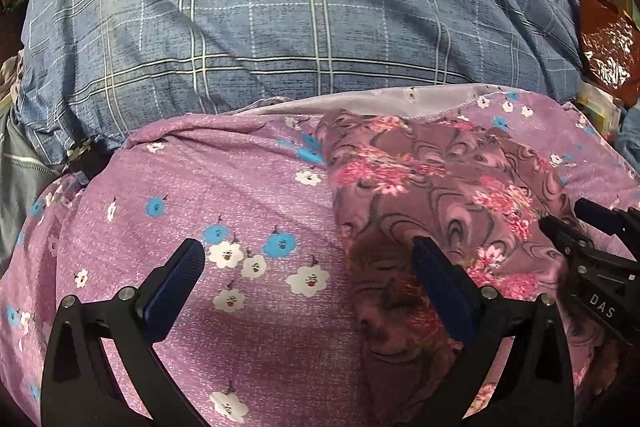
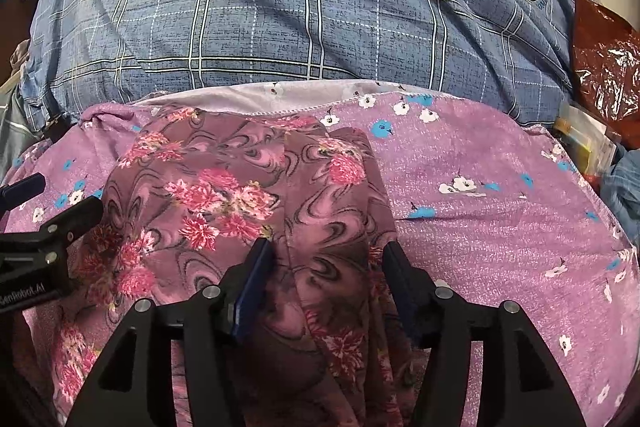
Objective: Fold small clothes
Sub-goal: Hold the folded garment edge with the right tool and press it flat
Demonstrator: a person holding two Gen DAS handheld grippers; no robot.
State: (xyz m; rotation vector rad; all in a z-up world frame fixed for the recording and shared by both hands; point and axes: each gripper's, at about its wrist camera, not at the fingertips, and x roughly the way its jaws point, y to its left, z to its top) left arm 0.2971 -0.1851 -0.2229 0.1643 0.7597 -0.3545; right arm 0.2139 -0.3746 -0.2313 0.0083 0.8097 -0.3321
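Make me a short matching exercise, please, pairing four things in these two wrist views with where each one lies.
Things:
1. mauve floral garment
2. purple flowered sheet
3. blue checked quilt
4. red plastic bag

Places:
A. at the far right edge
B. behind the sheet, farthest from the tongs
C. spread under the garment
D. lying between the right tongs

Pairs: 1-D, 2-C, 3-B, 4-A

Bed covered by purple floral sheet (image 2: pixel 500 227), hem turned back at far edge. Mauve rose-print garment (image 2: pixel 224 187) lies rumpled on sheet. Blue plaid quilt (image 2: pixel 320 19) bunched just beyond. Red plastic bag (image 2: pixel 604 63) at right edge.
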